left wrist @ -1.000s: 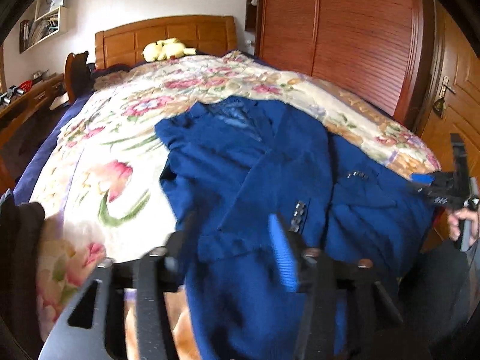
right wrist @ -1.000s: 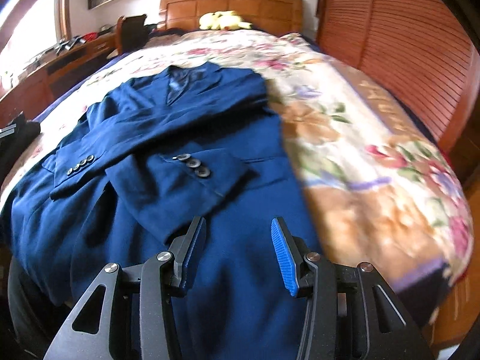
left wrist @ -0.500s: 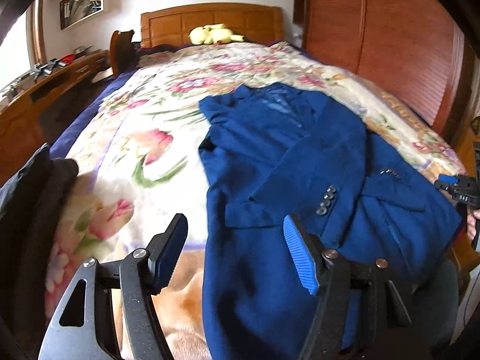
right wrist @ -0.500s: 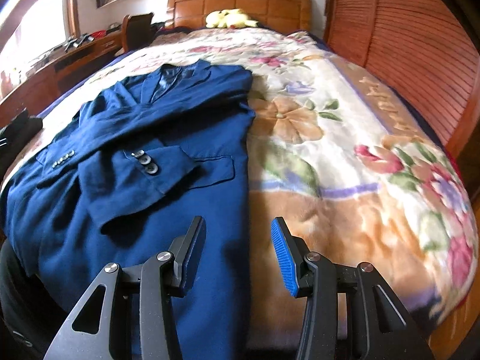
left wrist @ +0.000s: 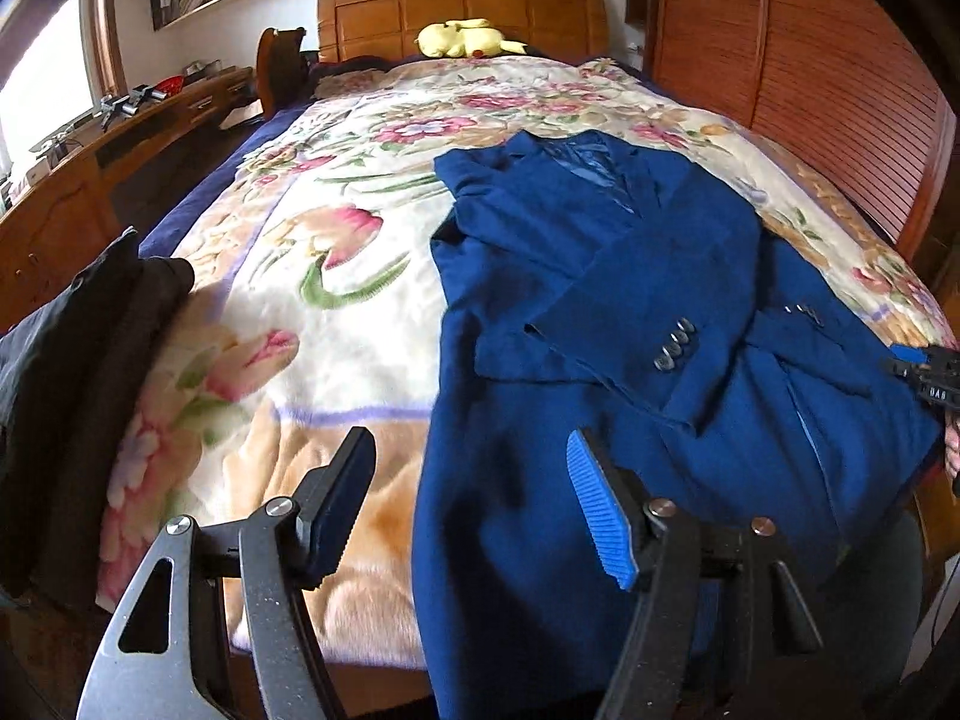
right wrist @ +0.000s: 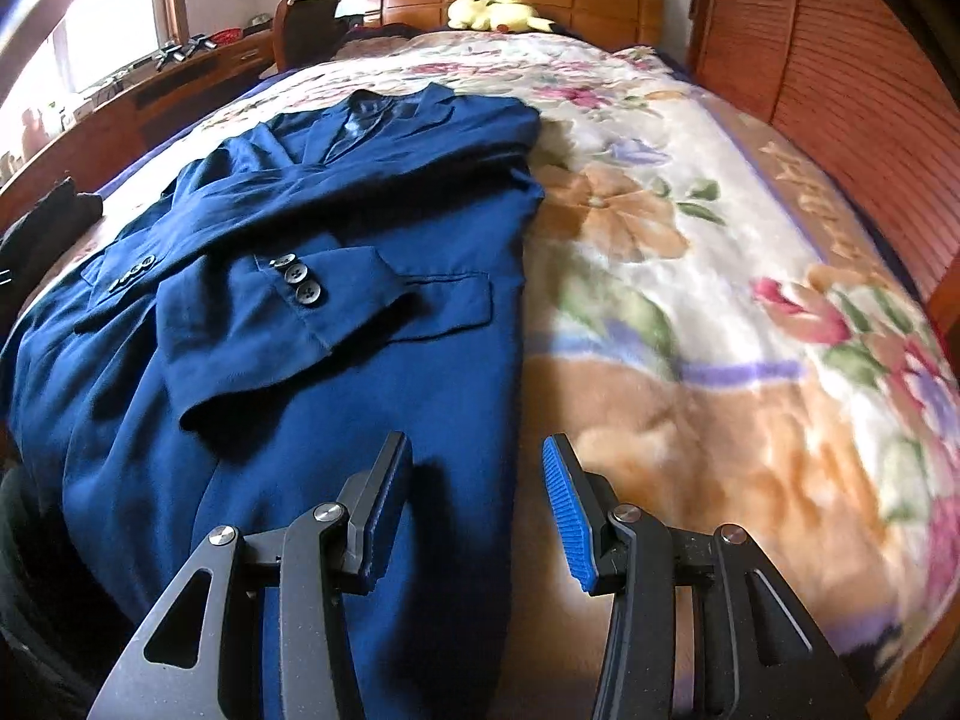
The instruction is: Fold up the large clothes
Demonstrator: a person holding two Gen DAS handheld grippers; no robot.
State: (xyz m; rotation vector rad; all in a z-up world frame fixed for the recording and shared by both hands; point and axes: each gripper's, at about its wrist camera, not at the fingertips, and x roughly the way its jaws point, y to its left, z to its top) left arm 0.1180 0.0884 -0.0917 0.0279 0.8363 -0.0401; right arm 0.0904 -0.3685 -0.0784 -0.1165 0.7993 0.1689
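I had both tools hanging over the near hem of the blue jacket (left wrist: 630,276), which lay face up on the floral blanket (left wrist: 336,276) of the bed, both sleeves crossed over its front, its lower part draping over the foot edge. My left tool (left wrist: 468,498) had just been opening and stood apart with nothing between its pads, straddling the jacket's left side edge. My right tool (right wrist: 477,501) was also apart and empty, over the opposite side edge.

The risks I saw: the blanket was plush, so a low pinch could have caught pile along with the cloth and dragged the bedding. A pinch too near the edge might have taken only one layer. Lifting the hem unevenly could have let the sleeve with the buttons (right wrist: 297,285) slide off and undo the fold. The hanging weight might also have pulled the jacket off the bed.
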